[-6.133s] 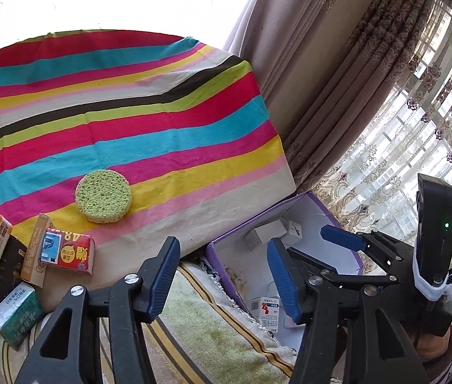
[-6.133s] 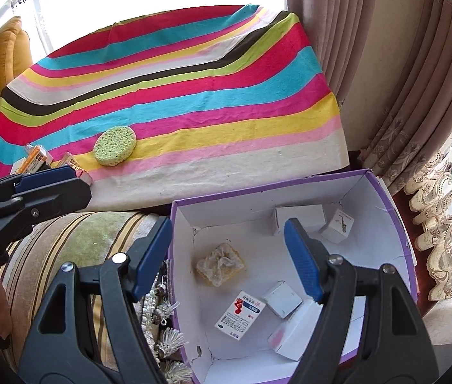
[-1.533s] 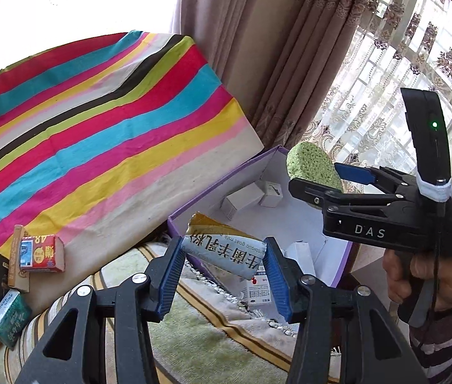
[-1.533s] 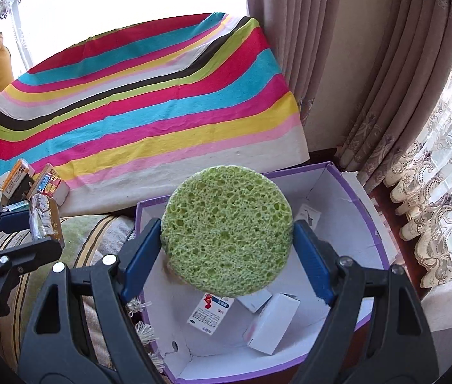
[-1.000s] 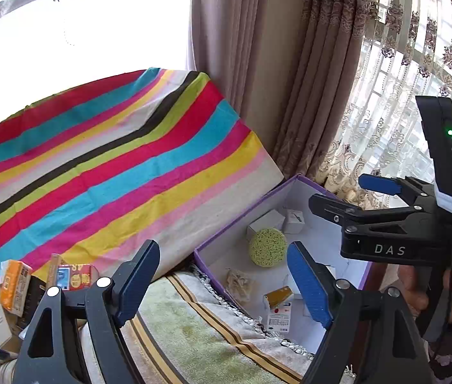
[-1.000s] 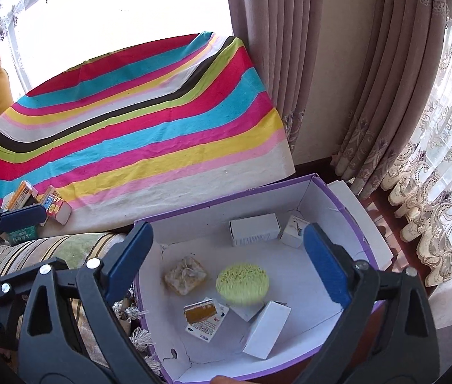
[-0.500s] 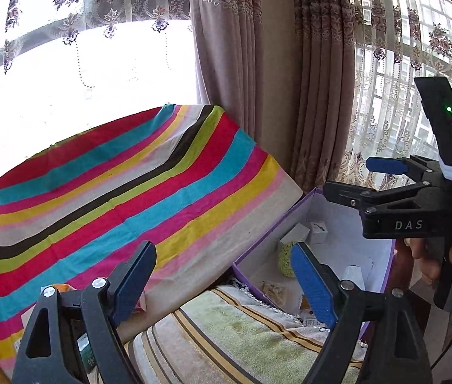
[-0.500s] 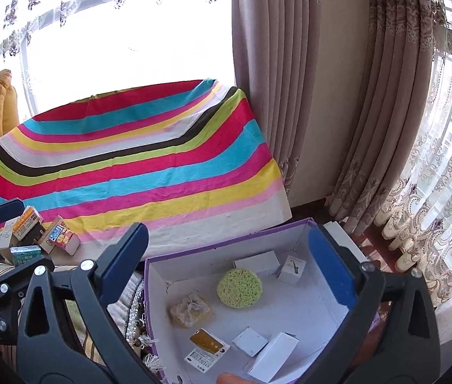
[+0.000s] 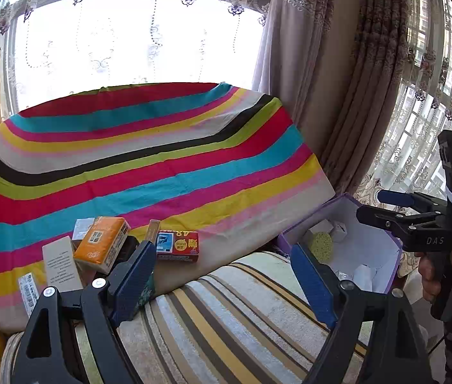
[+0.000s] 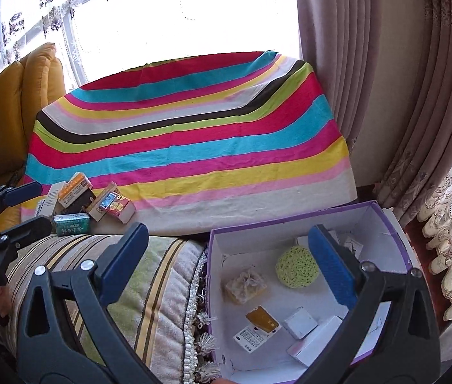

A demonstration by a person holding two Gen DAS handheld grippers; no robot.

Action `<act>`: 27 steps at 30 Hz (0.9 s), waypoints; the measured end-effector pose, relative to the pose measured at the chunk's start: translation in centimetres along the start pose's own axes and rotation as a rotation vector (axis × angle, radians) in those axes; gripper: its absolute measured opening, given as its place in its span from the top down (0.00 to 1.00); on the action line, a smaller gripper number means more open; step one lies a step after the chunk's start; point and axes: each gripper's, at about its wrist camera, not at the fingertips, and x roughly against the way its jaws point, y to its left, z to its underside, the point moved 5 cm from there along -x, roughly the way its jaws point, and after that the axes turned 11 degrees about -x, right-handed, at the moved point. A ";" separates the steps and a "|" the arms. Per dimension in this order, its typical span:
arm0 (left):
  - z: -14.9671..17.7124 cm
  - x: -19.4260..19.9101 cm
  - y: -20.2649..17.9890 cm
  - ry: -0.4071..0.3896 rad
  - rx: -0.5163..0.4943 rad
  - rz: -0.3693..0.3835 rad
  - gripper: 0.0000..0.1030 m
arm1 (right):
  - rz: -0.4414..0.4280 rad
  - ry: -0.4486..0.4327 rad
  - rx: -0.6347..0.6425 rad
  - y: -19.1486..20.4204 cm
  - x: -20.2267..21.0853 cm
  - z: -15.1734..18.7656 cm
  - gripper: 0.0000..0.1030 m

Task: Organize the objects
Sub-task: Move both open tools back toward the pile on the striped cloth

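Both tools stand with their blue pads spread wide apart and nothing between them. Nearest the left tool [image 9: 222, 281], directly under its fingers, lies a striped cushion [image 9: 232, 320] in cream, yellow and brown. Just beyond its left finger, partly hidden behind the pad, sits a green packet [image 10: 71, 224], seen whole from the right wrist. A little farther out on that side a small heap of packages rests on the near edge of the striped cloth [image 9: 149, 160]: an orange tissue pack [image 9: 102, 244] lying tilted on a darker box, a white leaflet-like box [image 9: 62, 267] to its left, and a red and blue box [image 9: 177, 245] to its right, with a thin tan box leaning beside it.

Below and ahead of the right tool [image 10: 226, 268] stands the purple box [image 10: 290, 219] with its white inside, just right of the cushion's fringed edge. In it, closest to the tool, lie white cartons [image 10: 317, 336] and a small printed carton with a gold packet [image 10: 262, 320] touching it. Farther in sit a crumpled clear-wrapped lump [image 10: 245, 284] and, beside the right finger, the round green sponge [image 10: 296, 270], with more white boxes near the far wall, partly hidden by the pad.

Beyond everything the cloth rises toward bright windows, with brownish curtains [image 10: 386, 96] to the right and a yellow cushion [image 10: 11, 112] far left
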 end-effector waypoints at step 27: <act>9.5 3.2 15.5 0.159 0.430 -0.204 0.16 | -0.095 0.193 0.156 10.4 -4.8 3.6 0.02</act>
